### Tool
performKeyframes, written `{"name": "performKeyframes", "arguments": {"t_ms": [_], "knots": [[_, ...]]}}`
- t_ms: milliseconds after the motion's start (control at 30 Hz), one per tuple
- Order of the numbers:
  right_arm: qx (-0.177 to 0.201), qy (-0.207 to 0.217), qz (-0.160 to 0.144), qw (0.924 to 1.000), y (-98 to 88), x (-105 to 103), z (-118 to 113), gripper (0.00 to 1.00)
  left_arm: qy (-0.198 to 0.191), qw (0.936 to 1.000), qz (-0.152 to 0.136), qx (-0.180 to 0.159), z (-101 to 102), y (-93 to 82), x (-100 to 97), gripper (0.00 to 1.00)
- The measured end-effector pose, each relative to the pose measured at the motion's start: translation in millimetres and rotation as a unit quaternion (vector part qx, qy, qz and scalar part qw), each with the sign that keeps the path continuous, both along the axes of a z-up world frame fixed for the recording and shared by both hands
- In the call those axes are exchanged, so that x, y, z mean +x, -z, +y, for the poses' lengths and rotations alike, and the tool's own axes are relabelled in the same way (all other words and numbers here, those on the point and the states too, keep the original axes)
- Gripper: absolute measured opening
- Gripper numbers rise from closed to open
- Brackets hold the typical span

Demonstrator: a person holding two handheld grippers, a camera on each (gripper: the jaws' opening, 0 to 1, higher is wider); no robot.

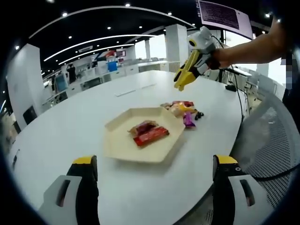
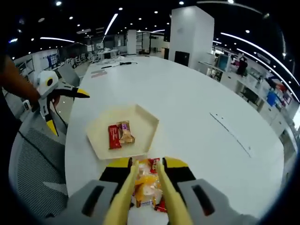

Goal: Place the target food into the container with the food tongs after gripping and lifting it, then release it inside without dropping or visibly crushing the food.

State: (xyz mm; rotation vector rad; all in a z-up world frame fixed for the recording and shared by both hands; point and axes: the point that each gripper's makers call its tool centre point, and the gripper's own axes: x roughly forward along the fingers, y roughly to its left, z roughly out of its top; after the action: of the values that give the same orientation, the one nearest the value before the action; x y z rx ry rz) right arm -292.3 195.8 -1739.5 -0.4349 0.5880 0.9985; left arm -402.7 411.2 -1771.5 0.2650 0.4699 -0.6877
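A beige hexagonal tray (image 1: 123, 149) (image 2: 140, 121) lies on the white table and holds a red packet (image 1: 151, 135) (image 2: 113, 136) and a brown one (image 1: 142, 127) (image 2: 125, 132). Beside it sits a pile of wrapped snacks (image 1: 182, 109) (image 2: 146, 186). My right gripper (image 2: 146, 166) (image 1: 193, 60) is shut on yellow food tongs (image 1: 183, 77) (image 2: 123, 194). The tong arms stand apart with nothing in them, in the air above the pile. My left gripper (image 1: 155, 160) (image 2: 70, 112) stands wide open near the table edge, in front of the tray.
A mesh office chair (image 1: 272, 140) (image 2: 35, 164) stands at the table edge beside the left gripper. A person's forearm (image 1: 248, 47) reaches in holding the right gripper. Cables (image 1: 236, 89) lie near the far edge. Broad bare tabletop (image 2: 206, 103) stretches beyond the tray.
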Motion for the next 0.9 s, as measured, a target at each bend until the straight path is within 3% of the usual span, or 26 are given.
{"name": "performKeyframes", "arguments": {"t_ms": [200,400,600,667,767,900], "knots": [[0.004,0.009,-0.002,0.9999,-6.2,-6.7,-14.8,0.25,-0.001,1.0000,0.000,-0.002,0.3,0.0,0.6,0.99],[0.020,-0.005,-0.002,0.9998,-7.4,-11.5,-7.8,0.26,0.008,0.9999,-0.009,0.005,-1.6,-1.1,0.4,0.99],[0.020,-0.025,0.000,0.9995,4.4,-7.7,7.9,0.26,-0.015,0.9996,-0.023,-0.005,1.5,-13.8,5.3,0.99],[0.017,-0.034,0.000,0.9993,10.0,-5.7,12.3,0.26,-0.025,0.9996,-0.005,-0.015,1.1,-14.3,4.2,0.99],[0.013,-0.040,0.005,0.9991,21.5,-1.0,16.5,0.26,-0.015,0.9995,-0.022,-0.019,-7.7,-26.0,0.7,0.99],[0.006,-0.048,0.007,0.9988,34.6,5.3,21.7,0.26,-0.013,0.9995,-0.024,-0.016,-8.2,-20.2,-1.2,0.99]]}}
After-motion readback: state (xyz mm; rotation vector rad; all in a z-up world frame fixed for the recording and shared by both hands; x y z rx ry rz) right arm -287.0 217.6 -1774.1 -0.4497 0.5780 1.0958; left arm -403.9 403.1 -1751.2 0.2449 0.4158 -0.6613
